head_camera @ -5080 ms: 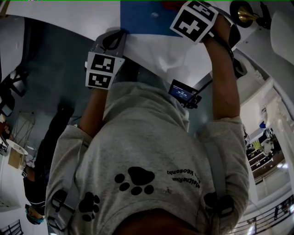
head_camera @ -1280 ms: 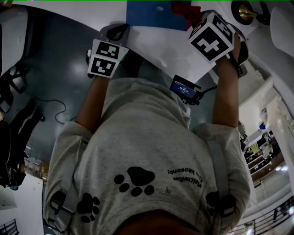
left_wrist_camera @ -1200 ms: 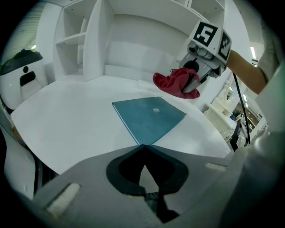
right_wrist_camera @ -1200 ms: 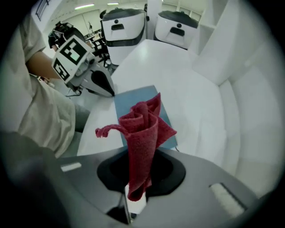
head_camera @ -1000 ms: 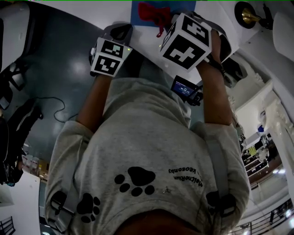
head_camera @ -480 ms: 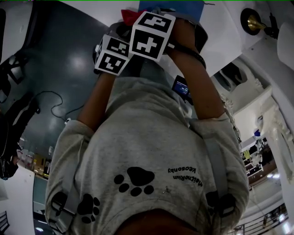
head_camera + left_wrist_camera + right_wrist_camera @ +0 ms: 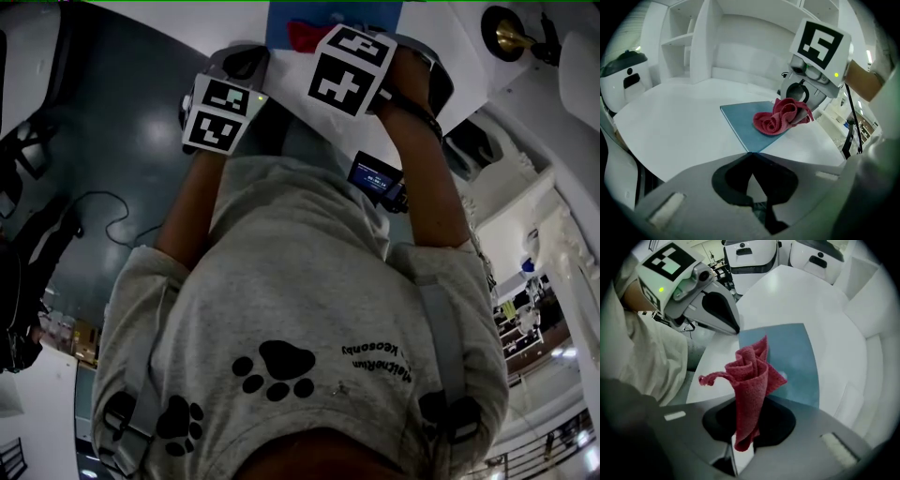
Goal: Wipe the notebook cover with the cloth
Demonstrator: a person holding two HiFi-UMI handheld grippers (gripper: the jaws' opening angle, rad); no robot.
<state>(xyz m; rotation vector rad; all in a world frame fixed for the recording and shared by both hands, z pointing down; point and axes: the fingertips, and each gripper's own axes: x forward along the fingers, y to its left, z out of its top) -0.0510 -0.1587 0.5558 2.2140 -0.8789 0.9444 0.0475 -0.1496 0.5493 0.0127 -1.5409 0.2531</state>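
1 red cloth [image 7: 750, 376] is clamped in the fingers of our right gripper [image 7: 744, 442], bunched on the blue notebook [image 7: 799, 352]; our left gripper [image 7: 751, 154], fingers together, touches its near corner.

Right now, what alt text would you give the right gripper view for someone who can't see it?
A bunched red cloth is clamped in the right claw, over a blue notebook lying on a white table. Beyond it, the left claw is closed on the notebook's corner.
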